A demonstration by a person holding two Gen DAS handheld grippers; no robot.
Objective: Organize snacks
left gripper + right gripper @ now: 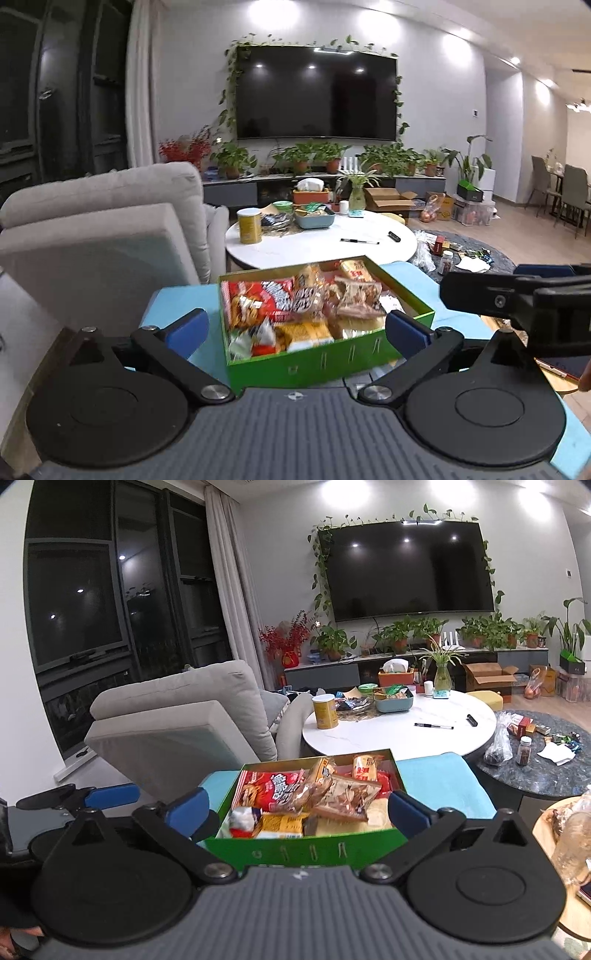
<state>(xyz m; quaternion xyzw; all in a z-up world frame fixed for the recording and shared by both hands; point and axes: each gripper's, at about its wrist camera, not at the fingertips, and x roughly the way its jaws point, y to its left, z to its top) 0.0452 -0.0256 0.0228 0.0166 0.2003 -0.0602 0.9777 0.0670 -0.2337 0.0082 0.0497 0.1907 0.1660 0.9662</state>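
A green box (314,363) full of snack packets stands on a light blue surface (177,295). Among the packets are a red one (258,299) and a yellow one (306,332). My left gripper (295,328) is open wide just short of the box, its blue pads (186,326) touching nothing. One finger of the other gripper (480,297) reaches in from the right. In the right wrist view the same box (295,849) lies ahead of my right gripper (297,808), which is also open and empty. The left gripper's blue pad (110,795) shows at the left.
Behind the box are a white round table (332,251) with a yellow can (249,225), a teal tray (314,219) and a pen. A grey armchair (103,229) stands at the left. A dark marble table (546,771) with a jar and bags is at the right.
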